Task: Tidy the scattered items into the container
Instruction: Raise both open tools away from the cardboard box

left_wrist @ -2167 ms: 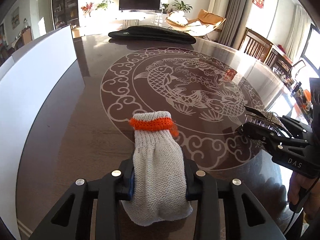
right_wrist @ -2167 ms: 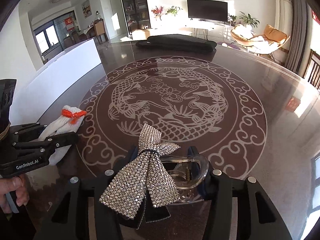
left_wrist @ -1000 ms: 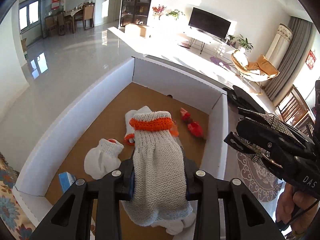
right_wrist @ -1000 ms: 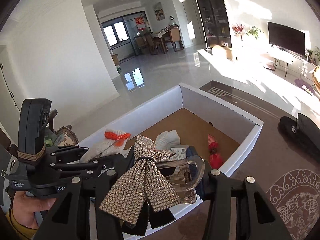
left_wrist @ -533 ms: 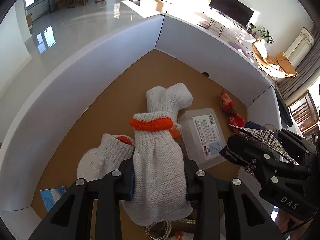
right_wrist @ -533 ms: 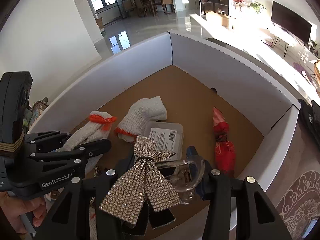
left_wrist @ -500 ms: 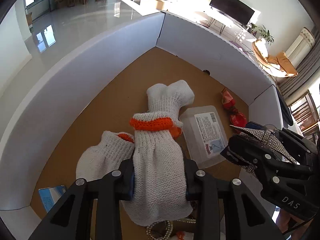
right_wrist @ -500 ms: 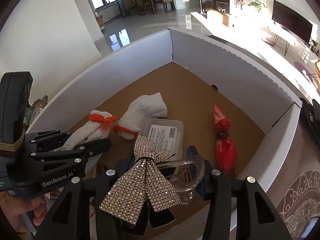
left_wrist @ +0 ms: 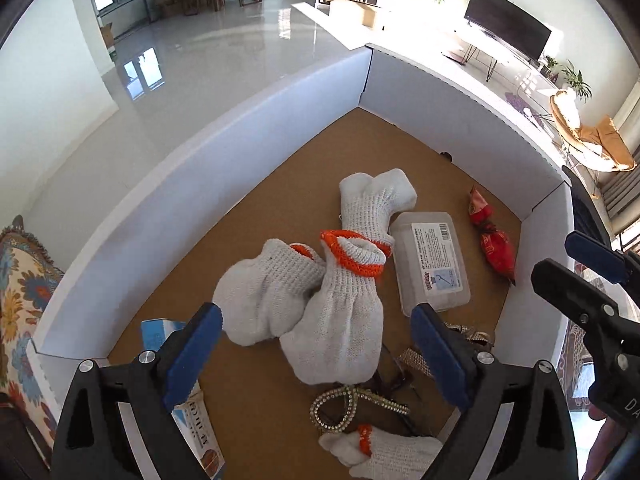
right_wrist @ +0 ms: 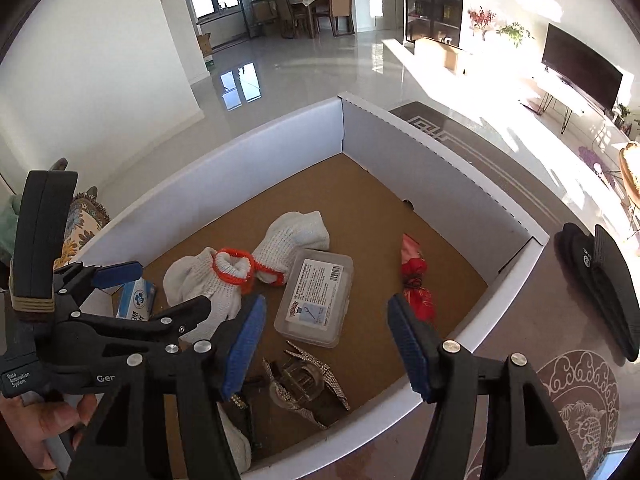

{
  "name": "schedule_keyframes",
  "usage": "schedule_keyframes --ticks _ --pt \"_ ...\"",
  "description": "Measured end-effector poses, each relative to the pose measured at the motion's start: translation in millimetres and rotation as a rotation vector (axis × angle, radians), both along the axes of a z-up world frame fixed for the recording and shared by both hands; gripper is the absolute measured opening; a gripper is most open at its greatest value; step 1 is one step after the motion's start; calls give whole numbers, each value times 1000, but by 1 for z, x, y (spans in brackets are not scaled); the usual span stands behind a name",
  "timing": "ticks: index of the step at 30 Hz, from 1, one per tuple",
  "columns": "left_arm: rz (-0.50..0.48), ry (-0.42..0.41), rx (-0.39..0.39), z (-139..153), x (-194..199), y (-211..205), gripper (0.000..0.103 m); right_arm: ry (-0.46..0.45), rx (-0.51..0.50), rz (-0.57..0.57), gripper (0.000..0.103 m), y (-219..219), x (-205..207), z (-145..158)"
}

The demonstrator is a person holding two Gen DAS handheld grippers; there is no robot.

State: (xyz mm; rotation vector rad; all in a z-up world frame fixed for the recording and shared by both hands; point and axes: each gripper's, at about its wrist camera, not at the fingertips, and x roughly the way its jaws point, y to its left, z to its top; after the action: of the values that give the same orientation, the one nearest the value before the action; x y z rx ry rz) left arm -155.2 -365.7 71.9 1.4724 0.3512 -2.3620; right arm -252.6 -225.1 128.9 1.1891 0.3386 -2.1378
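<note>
left gripper (left_wrist: 316, 344): jaws opening, wide, clear of knit glove (left_wrist: 340, 320) lying inside box (left_wrist: 460, 128) | right gripper (right_wrist: 324, 344): jaws opening, wide, empty, above rhinestone bow clip (right_wrist: 304, 384) on box floor

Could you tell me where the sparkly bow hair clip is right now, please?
The bow clip lies on the floor of the box, near its front wall, just below the clear plastic case, in the right wrist view.
</note>
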Motion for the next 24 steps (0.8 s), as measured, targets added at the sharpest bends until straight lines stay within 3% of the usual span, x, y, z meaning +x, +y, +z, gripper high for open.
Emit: schedule_keyframes --ticks 5,13,18,19,21,24 --pt "52 66 -48 29 36 17 96 21 -7 24 64 16 17 16" --pt "150 97 -130 55 68 30 96 27 12 80 64 17 36 18" --pt "162 102 -86 60 75 28 97 18 3 94 64 13 41 12" --pt "160 100 -70 60 75 27 103 18 2 96 64 12 42 11" --pt "191 103 -58 59 78 25 103 20 2 101 64 10 44 10" --pt "217 180 -35 63 89 24 103 22 -3 102 64 7 46 7"
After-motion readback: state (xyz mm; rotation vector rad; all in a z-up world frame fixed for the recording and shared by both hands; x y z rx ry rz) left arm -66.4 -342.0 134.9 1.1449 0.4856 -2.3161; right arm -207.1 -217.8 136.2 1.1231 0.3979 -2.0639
